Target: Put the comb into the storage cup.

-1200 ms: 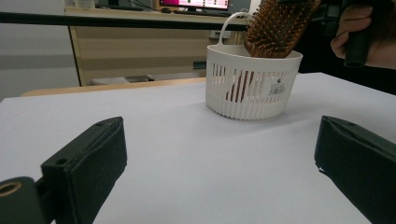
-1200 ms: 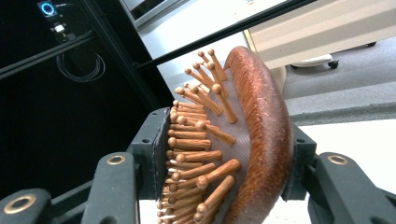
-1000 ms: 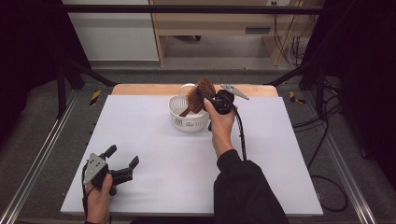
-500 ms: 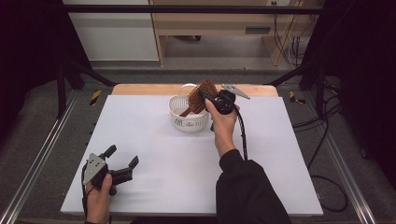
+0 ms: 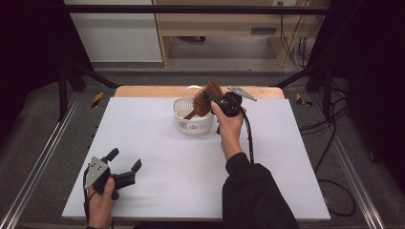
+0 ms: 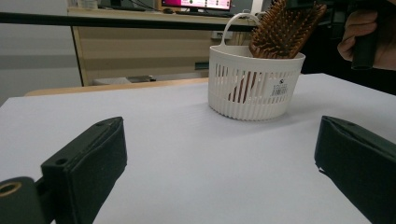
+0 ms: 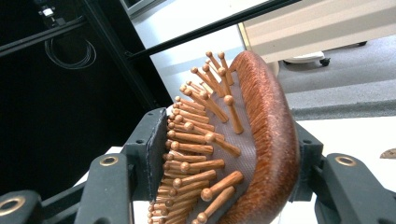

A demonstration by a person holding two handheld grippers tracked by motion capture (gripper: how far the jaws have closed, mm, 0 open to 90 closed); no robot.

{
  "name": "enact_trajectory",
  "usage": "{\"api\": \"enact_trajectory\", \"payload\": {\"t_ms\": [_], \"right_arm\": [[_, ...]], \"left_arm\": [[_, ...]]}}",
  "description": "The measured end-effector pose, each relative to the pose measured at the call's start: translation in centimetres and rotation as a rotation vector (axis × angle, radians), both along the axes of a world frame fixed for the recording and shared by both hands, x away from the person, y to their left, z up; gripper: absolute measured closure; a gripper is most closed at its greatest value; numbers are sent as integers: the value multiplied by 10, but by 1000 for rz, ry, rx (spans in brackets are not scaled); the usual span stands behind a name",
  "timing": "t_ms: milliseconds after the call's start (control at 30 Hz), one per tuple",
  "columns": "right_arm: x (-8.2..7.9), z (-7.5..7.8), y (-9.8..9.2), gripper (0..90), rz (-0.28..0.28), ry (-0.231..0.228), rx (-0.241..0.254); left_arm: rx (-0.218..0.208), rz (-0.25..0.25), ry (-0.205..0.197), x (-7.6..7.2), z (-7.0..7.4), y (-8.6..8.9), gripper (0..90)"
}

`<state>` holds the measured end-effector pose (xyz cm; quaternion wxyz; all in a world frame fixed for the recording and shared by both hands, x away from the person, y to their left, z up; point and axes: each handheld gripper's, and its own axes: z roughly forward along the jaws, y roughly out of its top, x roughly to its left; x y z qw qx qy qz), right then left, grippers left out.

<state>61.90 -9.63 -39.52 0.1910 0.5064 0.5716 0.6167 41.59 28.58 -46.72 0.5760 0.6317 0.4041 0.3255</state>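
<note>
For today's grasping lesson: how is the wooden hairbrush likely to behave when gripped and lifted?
The hairbrush looks stiff, its wooden back probably holding shape. The rounded back may slip against a flat pad. Its pins might flex slightly, softening the grip. Standing handle-down in the basket, it could lever sideways.

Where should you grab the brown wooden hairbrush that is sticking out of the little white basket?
Probably by the wide oval head of the brown wooden hairbrush, coming from above. Its handle points down into the white slotted plastic basket, so the head is the part left free. The right gripper pinches it that way, one jaw on the pins, one on the smooth back.
</note>
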Motion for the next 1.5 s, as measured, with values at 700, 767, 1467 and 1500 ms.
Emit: {"api": "enact_trajectory", "payload": {"t_ms": [700, 767, 1467, 1500], "right_arm": [[2, -3, -3, 410, -8, 8, -3], [2, -3, -4, 409, -8, 9, -3], [6, -7, -9, 395, -19, 29, 4], [7, -8, -9, 395, -22, 29, 3]], "left_arm": [[4, -4, 4, 0, -1, -1, 25], [5, -4, 5, 0, -1, -1, 25], [3, -1, 1, 0, 0, 0, 25], [1, 0, 0, 0, 0, 0, 25]]}}
